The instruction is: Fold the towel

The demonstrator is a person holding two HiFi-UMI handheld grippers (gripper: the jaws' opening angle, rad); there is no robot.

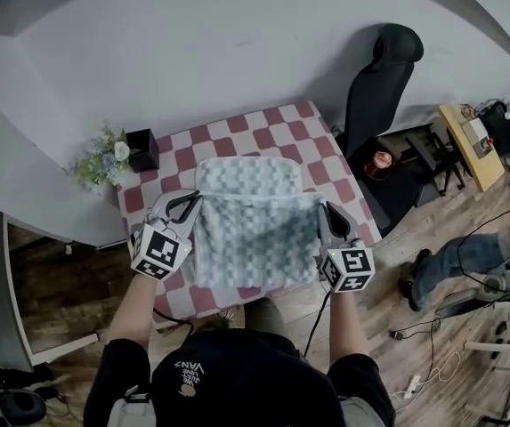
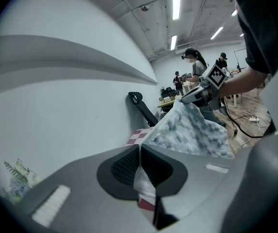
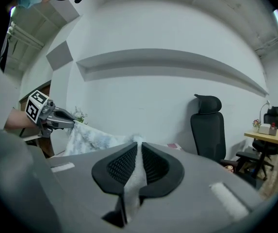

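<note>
White wall [image 1: 192,52] and wood floor [image 1: 397,345] frame the head view, where one small tabletop [image 1: 272,127] in red and white checks stands against the wall. On it lies one towel [image 1: 253,229], pale blue-grey and fluffy with a quilted look. Its far edge rests on the checks and its near edge is raised between two grippers. The left gripper [image 1: 192,199] pinches the near left corner and the right gripper [image 1: 324,208] the near right corner. At the far left corner of the tabletop one black pot [image 1: 141,149] stands beside one bunch of flowers [image 1: 103,157]; whether the flowers sit in it I cannot tell. One black office chair [image 1: 384,78] stands to the right, one yellow desk [image 1: 468,145] beyond it, and a person's legs [image 1: 468,256] lie on the floor. In the left gripper view the jaws are closed tight on a bunched white corner of towel [image 2: 192,132]. From there the cloth runs, stretched and rumpled, across to the right gripper [image 2: 197,93], with the checks [image 2: 138,136] and chair [image 2: 141,108] behind. Three people stand far back. In the right gripper view the jaws are likewise clamped on a thin ridge of towel [image 3: 92,140], which sags toward the left gripper [image 3: 63,120]. The chair [image 3: 205,130] and desk [image 3: 269,137] stand at right.
</note>
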